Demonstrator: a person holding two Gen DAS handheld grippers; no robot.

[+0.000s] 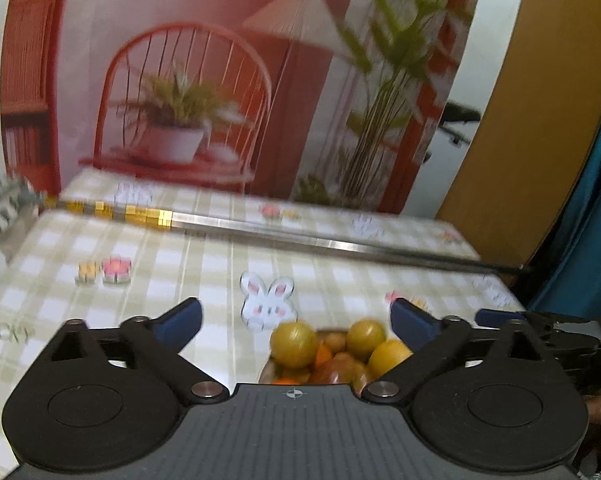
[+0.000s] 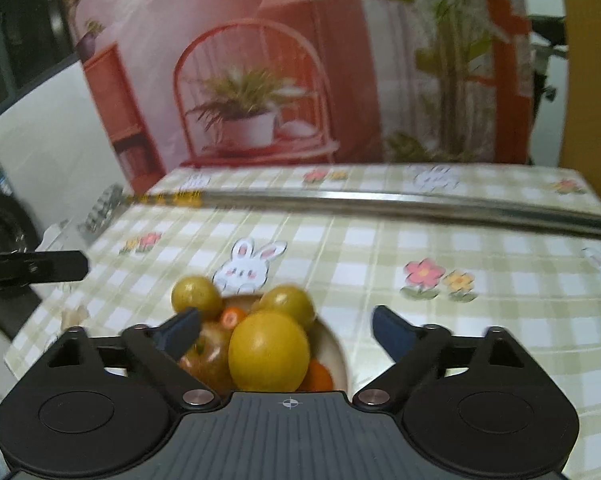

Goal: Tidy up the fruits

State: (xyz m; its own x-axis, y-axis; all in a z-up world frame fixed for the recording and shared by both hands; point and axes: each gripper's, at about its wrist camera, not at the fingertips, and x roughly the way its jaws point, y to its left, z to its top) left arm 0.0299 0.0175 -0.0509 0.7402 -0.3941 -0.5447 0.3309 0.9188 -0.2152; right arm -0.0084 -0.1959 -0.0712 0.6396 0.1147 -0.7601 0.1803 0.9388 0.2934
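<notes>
Both grippers hover over the fruit bowl point(image 2: 336, 344), a pale, smooth-rimmed dish on the bench point(image 2: 380, 248), whose glossy cloth is checked green and white with bunny and flower prints. Left gripper point(image 1: 296, 322): blue-tipped fingers point(image 1: 182, 320) spread wide, nothing between the pads. Right gripper point(image 2: 286, 326): same story, fingers point(image 2: 390, 330) splayed apart and empty, tilted down at the pile. In the right view I count three round, smooth yellow-green fruits point(image 2: 268, 350) on top, with orange pieces point(image 2: 232, 316) and a brownish fruit tucked beneath. One long shiny metal bar point(image 2: 380, 198) crosses the bench behind.
</notes>
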